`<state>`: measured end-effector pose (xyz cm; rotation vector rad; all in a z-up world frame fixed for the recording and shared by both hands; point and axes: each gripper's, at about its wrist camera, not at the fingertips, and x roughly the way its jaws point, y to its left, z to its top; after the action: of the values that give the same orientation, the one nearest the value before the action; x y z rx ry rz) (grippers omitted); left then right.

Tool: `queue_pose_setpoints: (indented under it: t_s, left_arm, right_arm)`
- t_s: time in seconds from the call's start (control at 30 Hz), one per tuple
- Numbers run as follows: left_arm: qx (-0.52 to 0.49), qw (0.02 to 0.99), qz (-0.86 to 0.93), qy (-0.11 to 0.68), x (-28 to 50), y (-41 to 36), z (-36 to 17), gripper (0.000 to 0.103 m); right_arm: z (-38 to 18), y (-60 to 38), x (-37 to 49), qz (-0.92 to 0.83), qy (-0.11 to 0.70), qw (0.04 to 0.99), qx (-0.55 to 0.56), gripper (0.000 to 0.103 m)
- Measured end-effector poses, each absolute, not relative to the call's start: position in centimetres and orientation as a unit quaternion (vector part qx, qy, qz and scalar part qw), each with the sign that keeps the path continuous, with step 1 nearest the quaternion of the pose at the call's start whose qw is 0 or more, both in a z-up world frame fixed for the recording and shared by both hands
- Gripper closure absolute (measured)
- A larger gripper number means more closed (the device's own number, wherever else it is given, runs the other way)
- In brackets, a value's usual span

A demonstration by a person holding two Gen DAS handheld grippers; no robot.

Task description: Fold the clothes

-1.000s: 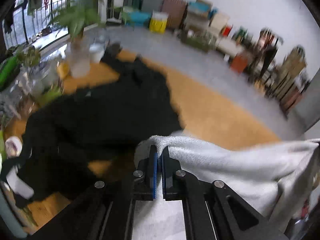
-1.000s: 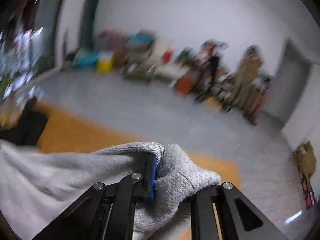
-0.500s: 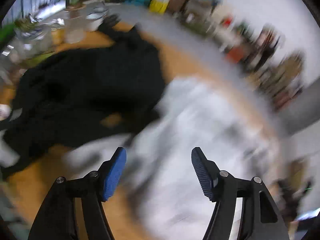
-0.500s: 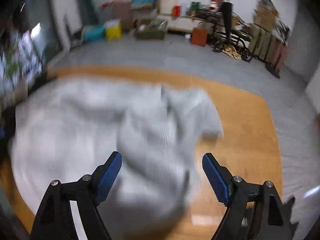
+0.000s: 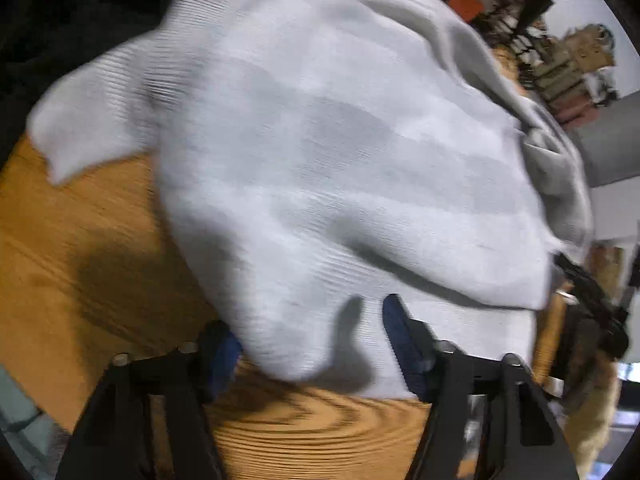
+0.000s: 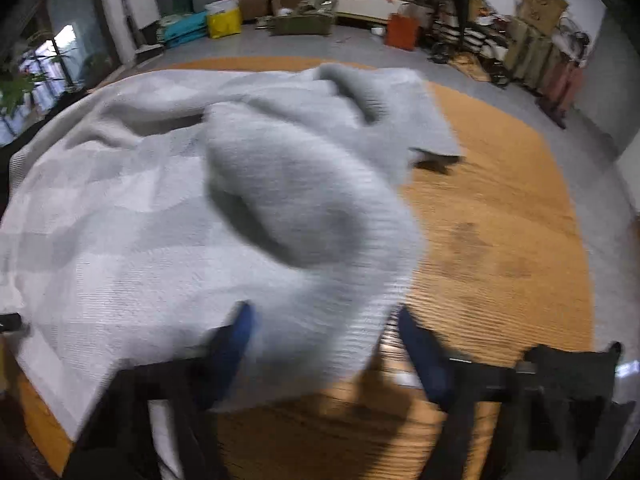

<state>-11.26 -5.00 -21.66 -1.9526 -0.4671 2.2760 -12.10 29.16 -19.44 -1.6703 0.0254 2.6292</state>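
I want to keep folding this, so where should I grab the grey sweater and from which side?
Take the sweater at its near hem corners, coming down from above on the near side. That edge lies flat by the table rim and bulges up between both pairs of fingers. The left gripper and right gripper are closing there now, pads probably not yet pressing.

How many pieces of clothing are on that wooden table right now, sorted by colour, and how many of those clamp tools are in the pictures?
Grey knitted garment: 1
Black garment, at the far left edge of the wooden table: 1
Grippers, left gripper and right gripper, both closing around the grey garment's near edge: 2
Total: 4
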Motion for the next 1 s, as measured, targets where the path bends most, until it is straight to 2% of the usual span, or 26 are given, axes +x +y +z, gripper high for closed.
queue_pose_setpoints:
  t_s: [0.03,0.1,0.17,0.3,0.37,0.47,0.57,0.6,0.63,0.67,0.7,0.73,0.8,0.83,0.87,0.9,0.93,1.0]
  left_arm:
    - [-0.635,0.051,0.756,-0.15,-11.1,-4.7,-21.2,0.093]
    - [-0.613,0.06,0.774,-0.148,-10.1,-4.4,-19.4,0.094]
    - [-0.579,0.097,0.794,-0.158,-8.1,-4.7,-15.7,0.094]
    - [-0.499,0.153,0.834,-0.177,-3.3,-8.1,-6.6,0.094]
    - [-0.472,0.174,0.842,-0.194,-0.7,-11.2,-3.4,0.094]
    - [-0.496,0.23,0.809,-0.216,1.8,-13.5,-2.5,0.094]
    - [-0.567,0.221,0.769,-0.196,2.1,-14.5,-5.4,0.092]
    - [-0.596,0.211,0.752,-0.186,1.9,-14.7,-6.6,0.088]
    - [-0.621,0.193,0.739,-0.174,1.6,-14.9,-7.6,0.084]
    - [-0.644,0.173,0.727,-0.162,1.2,-15.2,-8.6,0.082]
    - [-0.652,0.149,0.727,-0.157,0.8,-15.9,-9.0,0.075]
    - [-0.65,0.132,0.731,-0.158,0.5,-16.3,-8.7,0.066]
    - [-0.633,0.102,0.748,-0.175,-1.3,-17.6,-7.5,0.056]
    - [-0.623,0.089,0.757,-0.177,-2.5,-17.9,-7.0,0.048]
    - [-0.613,0.078,0.766,-0.177,-3.7,-18.0,-6.7,0.045]
    - [-0.604,0.067,0.775,-0.177,-5.0,-18.1,-6.4,0.04]
    - [-0.598,0.059,0.781,-0.173,-6.4,-17.6,-6.5,0.039]
    - [-0.593,0.042,0.79,-0.147,-11.5,-15.6,-7.6,0.039]
  right_arm:
    - [-18.6,28.9,-11.6,0.85,0.022,0.002,-0.527,0.088]
    - [-16.9,28.4,-10.5,0.86,0.048,-0.02,-0.507,0.097]
    - [-15.2,27.9,-9.4,0.87,0.075,-0.043,-0.486,0.098]
    - [-6.0,32.8,-3.8,0.913,0.143,-0.025,-0.38,0.098]
    - [-2.7,34.9,-0.2,0.927,0.149,-0.009,-0.344,0.098]
    - [-0.6,36.2,6.8,0.929,0.156,-0.017,-0.336,0.097]
    - [-2.9,35.7,11.1,0.905,0.129,0.019,-0.405,0.086]
    - [-4.0,35.6,12.6,0.896,0.117,0.036,-0.428,0.077]
    - [-5.0,35.8,13.7,0.887,0.11,0.051,-0.445,0.062]
    - [-6.0,36.2,14.5,0.879,0.096,0.084,-0.459,0.057]
    - [-6.6,36.9,15.2,0.872,0.086,0.121,-0.466,0.051]
    - [-6.6,37.6,14.7,0.872,0.093,0.129,-0.464,0.048]
    - [-6.7,39.0,13.7,0.87,0.108,0.144,-0.458,0.047]
    - [-6.8,39.7,13.2,0.87,0.115,0.151,-0.456,0.042]
    - [-7.1,39.3,11.9,0.87,0.115,0.142,-0.458,0.035]
    - [-7.9,38.8,9.8,0.869,0.107,0.131,-0.466,0.022]
    - [-8.4,38.6,7.7,0.867,0.092,0.123,-0.474,0.018]
    - [-9.8,37.2,2.3,0.865,0.045,0.112,-0.487,0.018]
